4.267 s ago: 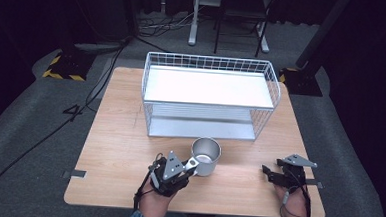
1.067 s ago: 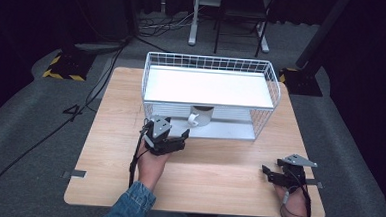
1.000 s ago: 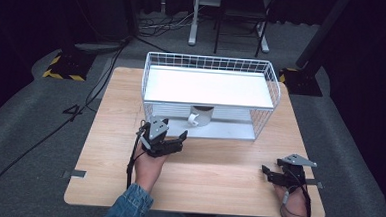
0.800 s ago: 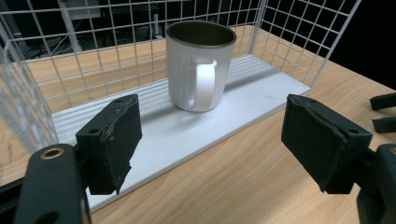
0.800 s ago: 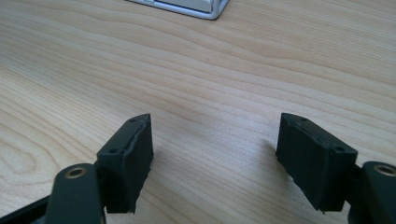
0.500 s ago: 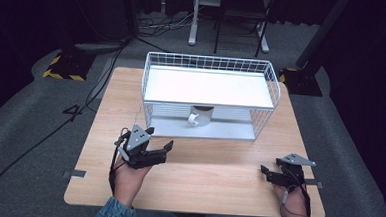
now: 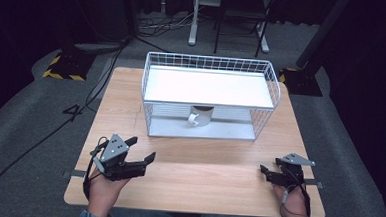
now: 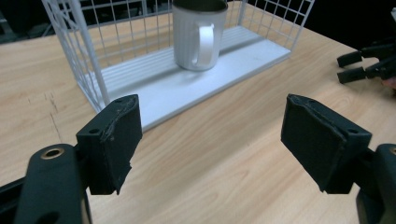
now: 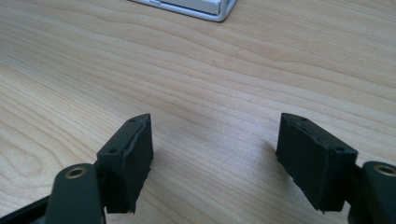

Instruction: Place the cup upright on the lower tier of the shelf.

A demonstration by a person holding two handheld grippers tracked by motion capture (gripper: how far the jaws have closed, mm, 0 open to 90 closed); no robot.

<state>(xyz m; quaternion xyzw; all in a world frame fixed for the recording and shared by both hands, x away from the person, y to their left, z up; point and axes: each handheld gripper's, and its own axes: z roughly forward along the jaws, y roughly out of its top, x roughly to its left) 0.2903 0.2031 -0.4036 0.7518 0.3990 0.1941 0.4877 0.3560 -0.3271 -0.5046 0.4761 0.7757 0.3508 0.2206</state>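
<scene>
One rigid, likely smooth-sided mug (image 7: 201, 116) stands upright on the wire rack's (image 7: 209, 97) lower shelf, best gripped across its rim, while both grippers' (image 7: 137, 156) (image 7: 265, 171) fingers rest apart over the bench (image 7: 202, 184).

Wire rack (image 7: 267, 82) sits at the far middle of the surface (image 7: 202, 184). Mug (image 7: 201, 116) stands upright on the rack's lower shelf, under the upper shelf, near the front edge, handle toward the person. Left gripper (image 7: 141, 151) is over the near left of the surface, well apart from the rack. Right gripper (image 7: 264, 171) is at the near right. Open surface lies between them.
</scene>
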